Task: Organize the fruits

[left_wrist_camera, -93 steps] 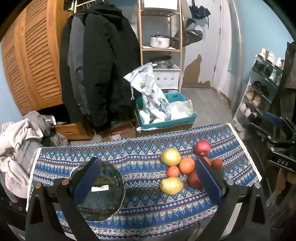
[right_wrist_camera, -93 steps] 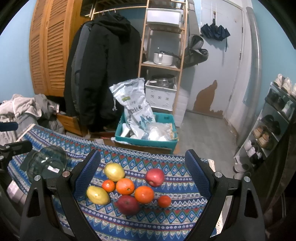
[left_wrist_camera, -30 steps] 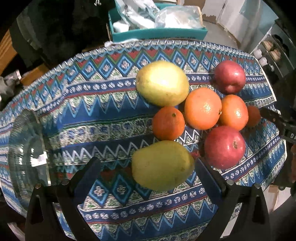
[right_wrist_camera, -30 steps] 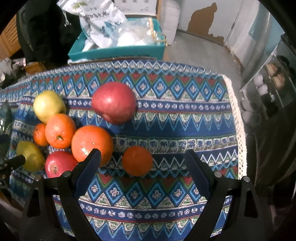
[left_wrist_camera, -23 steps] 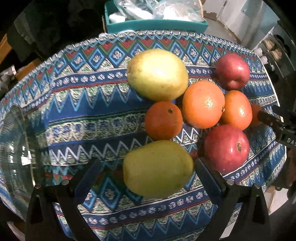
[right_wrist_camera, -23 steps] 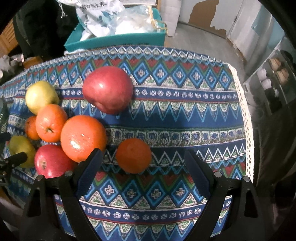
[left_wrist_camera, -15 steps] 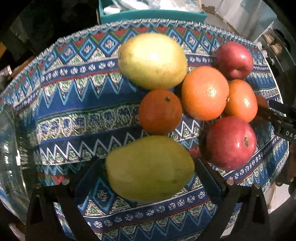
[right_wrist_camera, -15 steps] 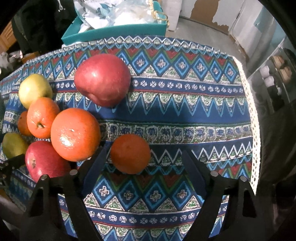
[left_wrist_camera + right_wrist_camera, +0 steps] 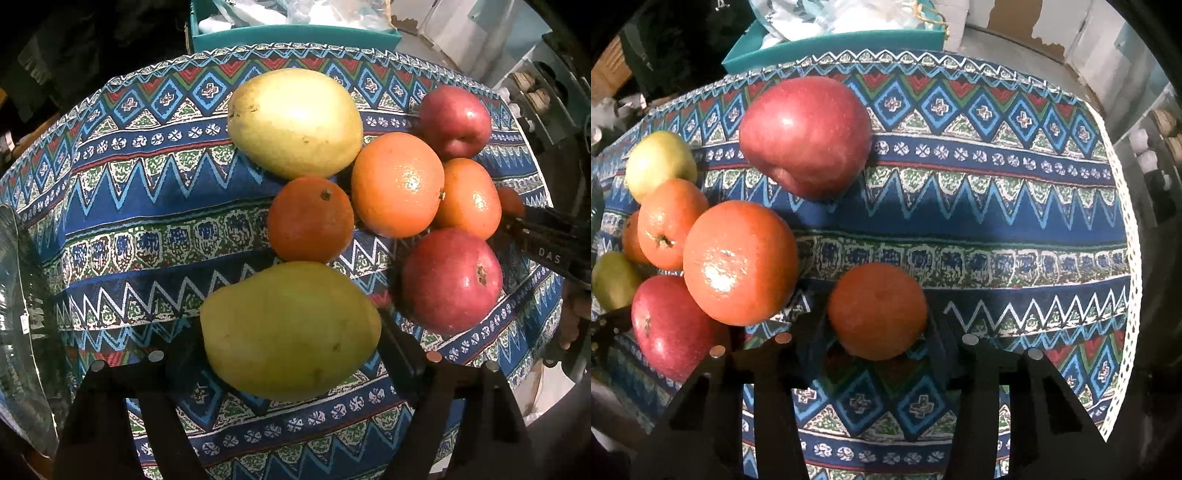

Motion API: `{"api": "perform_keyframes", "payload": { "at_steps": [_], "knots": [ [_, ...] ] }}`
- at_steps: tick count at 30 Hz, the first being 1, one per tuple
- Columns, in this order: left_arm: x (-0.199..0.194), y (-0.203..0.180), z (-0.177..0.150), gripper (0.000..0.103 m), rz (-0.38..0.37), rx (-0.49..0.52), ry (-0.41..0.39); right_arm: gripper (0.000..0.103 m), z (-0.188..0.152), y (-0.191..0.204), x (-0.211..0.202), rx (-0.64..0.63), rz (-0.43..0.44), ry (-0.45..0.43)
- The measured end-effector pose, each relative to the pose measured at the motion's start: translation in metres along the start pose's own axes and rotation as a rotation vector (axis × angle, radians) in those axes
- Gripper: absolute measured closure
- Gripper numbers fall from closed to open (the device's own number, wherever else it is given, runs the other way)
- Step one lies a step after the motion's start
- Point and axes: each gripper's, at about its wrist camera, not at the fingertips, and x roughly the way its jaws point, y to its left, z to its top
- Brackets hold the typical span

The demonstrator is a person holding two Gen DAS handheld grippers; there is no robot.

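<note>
Fruit lies in a cluster on a patterned blue tablecloth (image 9: 147, 206). My left gripper (image 9: 290, 343) has its fingers against both sides of the near yellow-green pear (image 9: 291, 328). Behind it sit a small mandarin (image 9: 310, 218), a second pear (image 9: 295, 122), two oranges (image 9: 397, 184) and two red apples (image 9: 452, 278). My right gripper (image 9: 877, 328) has closed its fingers around a small mandarin (image 9: 877, 314) on the cloth. A large orange (image 9: 738, 262) and red apple (image 9: 805, 136) lie beside it.
A clear glass bowl (image 9: 18, 332) stands at the table's left end. A teal crate (image 9: 831, 40) of bags sits on the floor beyond the table. The cloth's lace edge (image 9: 1126, 229) marks the right end.
Both grippers dropped down and forward onto the fruit. The left fingers closed in on the near pear; the right fingers closed in on the small mandarin.
</note>
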Motion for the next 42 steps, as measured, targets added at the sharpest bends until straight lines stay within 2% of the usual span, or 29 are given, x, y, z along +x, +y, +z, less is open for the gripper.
{"api": "perform_keyframes", "payload": {
  "at_steps": [4,11,20,29,33,42],
  "knots": [
    [-0.009,0.011,-0.01,0.019,-0.017,0.014,-0.007,0.058,0.002,-0.001,-0.007,0.001,-0.006,-0.02],
    [-0.04,0.001,-0.026,0.019,0.002,0.037,-0.068,0.058,0.005,0.005,-0.035,0.013,-0.005,-0.083],
    [-0.075,0.019,-0.016,0.019,-0.004,0.034,-0.152,0.058,0.011,0.025,-0.079,-0.033,0.024,-0.176],
    [-0.12,0.015,-0.015,0.019,0.027,0.057,-0.249,0.058,0.008,0.047,-0.12,-0.085,0.055,-0.274],
    [-0.133,0.014,-0.016,0.019,0.024,0.055,-0.264,0.058,0.009,0.057,-0.136,-0.1,0.076,-0.31],
    [-0.177,0.014,-0.024,0.019,0.031,0.075,-0.374,0.058,0.016,0.087,-0.176,-0.144,0.132,-0.399]
  ]
}}
